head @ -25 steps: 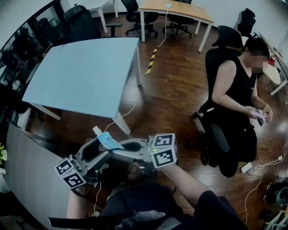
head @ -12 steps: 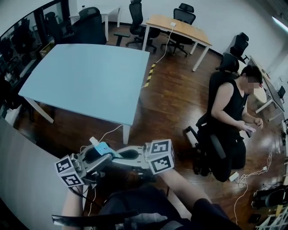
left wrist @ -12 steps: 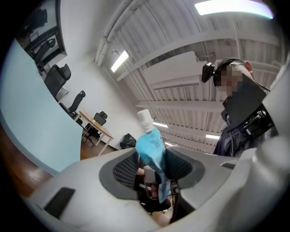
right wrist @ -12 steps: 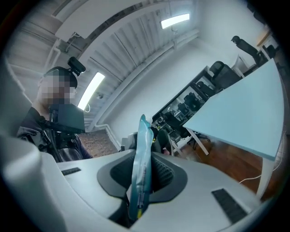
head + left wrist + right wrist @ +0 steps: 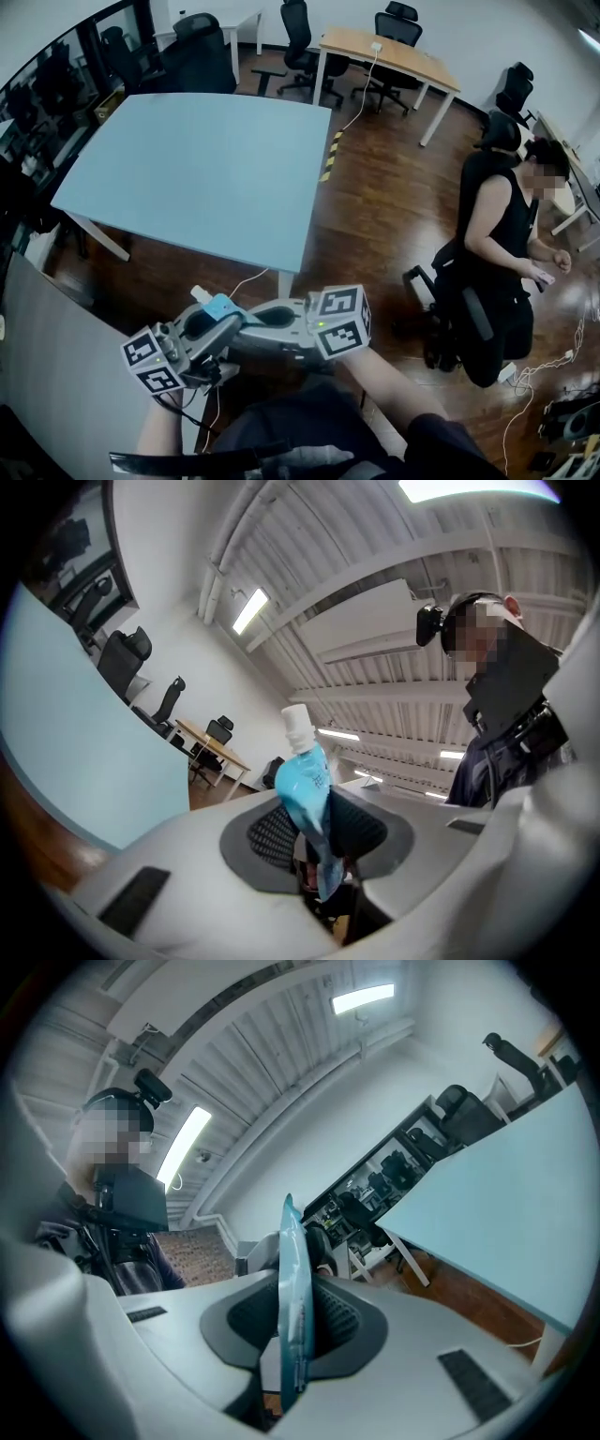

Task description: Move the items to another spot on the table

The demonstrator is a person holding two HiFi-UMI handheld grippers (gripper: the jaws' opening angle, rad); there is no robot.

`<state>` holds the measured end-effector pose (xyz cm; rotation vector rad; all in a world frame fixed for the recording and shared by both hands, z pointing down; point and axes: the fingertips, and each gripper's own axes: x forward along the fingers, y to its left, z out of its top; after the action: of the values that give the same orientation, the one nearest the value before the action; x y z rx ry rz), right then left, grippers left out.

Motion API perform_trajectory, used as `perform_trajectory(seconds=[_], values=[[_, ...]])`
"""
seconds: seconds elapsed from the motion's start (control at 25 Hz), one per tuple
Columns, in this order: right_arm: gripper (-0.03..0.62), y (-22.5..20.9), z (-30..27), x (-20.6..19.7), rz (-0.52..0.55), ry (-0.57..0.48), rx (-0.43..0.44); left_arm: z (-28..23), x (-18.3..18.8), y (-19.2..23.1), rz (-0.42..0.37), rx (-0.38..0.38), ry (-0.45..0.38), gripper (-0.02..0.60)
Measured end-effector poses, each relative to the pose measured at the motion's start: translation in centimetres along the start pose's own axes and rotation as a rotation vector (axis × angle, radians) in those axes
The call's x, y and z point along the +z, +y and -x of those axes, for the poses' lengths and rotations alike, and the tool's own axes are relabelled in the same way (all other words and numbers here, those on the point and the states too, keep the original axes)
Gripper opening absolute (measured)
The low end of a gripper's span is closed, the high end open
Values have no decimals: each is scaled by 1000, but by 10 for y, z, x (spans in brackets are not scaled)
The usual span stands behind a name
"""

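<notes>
Pouch (image 5: 223, 306), one, right claw (image 5: 295, 1321), left claw (image 5: 319, 832) closing

the head view looks steeply down from above on the table (image 5: 187, 169) and floor (image 5: 384, 206). each gripper view sits close behind its own jaws, tilted toward the ceiling (image 5: 375, 621). all three share the table and pouch (image 5: 220, 305).
</notes>
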<state>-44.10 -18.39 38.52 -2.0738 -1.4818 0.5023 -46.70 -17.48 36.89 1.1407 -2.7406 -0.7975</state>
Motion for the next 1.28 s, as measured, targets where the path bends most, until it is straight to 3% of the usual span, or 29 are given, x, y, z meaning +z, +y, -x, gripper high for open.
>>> perform_trajectory(seconds=[0.32, 0.6, 0.8, 1.04, 1.28], values=[[103, -67, 41, 39, 191, 108, 41, -73, 14, 46, -49, 250, 28, 79], [118, -81, 56, 42, 368, 266, 171, -105, 21, 50, -87, 456, 90, 61], [90, -81, 48, 38, 333, 294, 245, -96, 22, 58, -73, 522, 93, 63], [51, -83, 36, 36, 185, 357, 359, -84, 22, 73, -52, 545, 81, 72], [28, -105, -3, 51, 144, 397, 356, -53, 45, 108, -42, 522, -38, 133]])
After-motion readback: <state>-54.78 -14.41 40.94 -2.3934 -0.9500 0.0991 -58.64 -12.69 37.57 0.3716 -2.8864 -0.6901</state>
